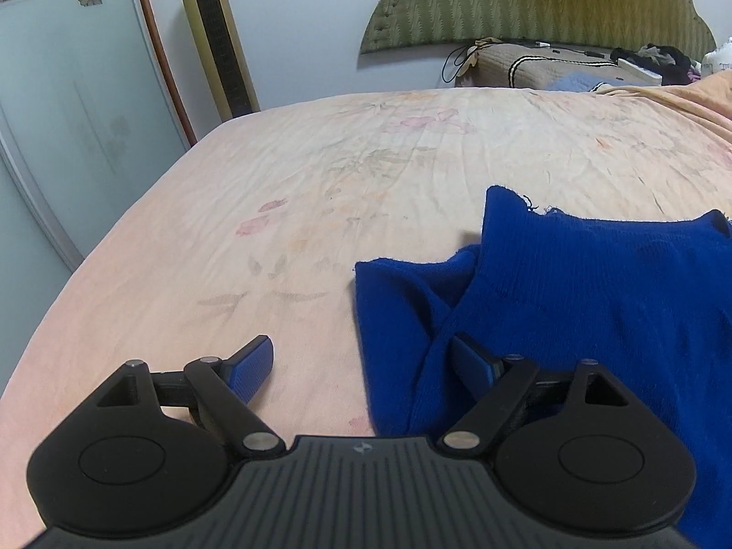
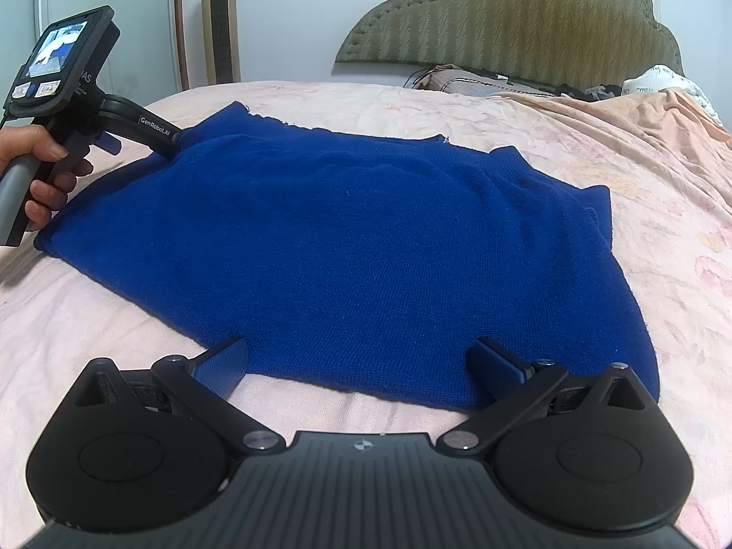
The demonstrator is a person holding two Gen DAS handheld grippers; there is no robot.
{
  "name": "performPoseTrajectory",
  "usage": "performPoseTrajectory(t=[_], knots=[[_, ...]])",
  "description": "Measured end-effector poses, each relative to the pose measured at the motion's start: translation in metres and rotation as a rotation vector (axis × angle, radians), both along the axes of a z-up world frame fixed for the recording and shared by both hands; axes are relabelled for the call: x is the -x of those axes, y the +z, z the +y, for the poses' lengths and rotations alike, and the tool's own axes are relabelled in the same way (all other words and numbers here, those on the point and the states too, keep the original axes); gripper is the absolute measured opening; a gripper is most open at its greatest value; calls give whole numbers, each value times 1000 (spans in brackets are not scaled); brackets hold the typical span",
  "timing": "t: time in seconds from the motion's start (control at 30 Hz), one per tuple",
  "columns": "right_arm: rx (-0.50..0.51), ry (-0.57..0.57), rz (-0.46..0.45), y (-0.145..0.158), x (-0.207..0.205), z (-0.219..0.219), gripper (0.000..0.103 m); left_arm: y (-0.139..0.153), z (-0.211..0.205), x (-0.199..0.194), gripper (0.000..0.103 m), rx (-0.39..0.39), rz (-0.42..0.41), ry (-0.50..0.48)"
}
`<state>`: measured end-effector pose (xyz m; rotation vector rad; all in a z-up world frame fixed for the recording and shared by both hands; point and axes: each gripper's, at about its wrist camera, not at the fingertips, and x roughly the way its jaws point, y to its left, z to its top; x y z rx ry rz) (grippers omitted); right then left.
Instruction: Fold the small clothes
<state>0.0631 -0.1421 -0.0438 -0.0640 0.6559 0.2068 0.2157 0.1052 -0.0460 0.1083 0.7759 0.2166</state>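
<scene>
In the left wrist view, the left gripper (image 1: 363, 363) hangs low over the bed (image 1: 283, 210) with its jaws spread wide and nothing clamped between them: one blue pad sits over the bare pink sheet, the other over the near left edge of the blue knit garment (image 1: 572, 302), whose folded sleeve part lies bunched just ahead of that pad. The garment fills the right half of this view, its ribbed band running towards the far side. Behind the bed stand a gold tower fan (image 1: 215, 36), a frosted sliding door (image 1: 68, 105) and a padded green headboard (image 1: 540, 0), with a pillow (image 1: 517, 66) below it. In the right wrist view, the right gripper (image 2: 359, 363) hovers at the garment's near hem, jaws likewise wide and holding nothing, the hem lying between the two pads. The blue knit garment (image 2: 347, 228) lies spread flat across the middle of the bed. At its far left corner a person's hand (image 2: 43, 174) grips the handle of the left gripper, whose nose reaches the cloth's edge.
</scene>
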Motion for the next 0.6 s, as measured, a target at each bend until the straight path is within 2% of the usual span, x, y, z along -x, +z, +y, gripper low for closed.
performPoseTrajectory(t=[0.4, 0.6], knots=[[0, 0, 0, 0, 0, 0, 103, 2, 0, 2, 85, 1, 0, -8], [2, -1, -4, 0, 1, 0, 103, 12, 7, 9, 86, 17, -34, -33]])
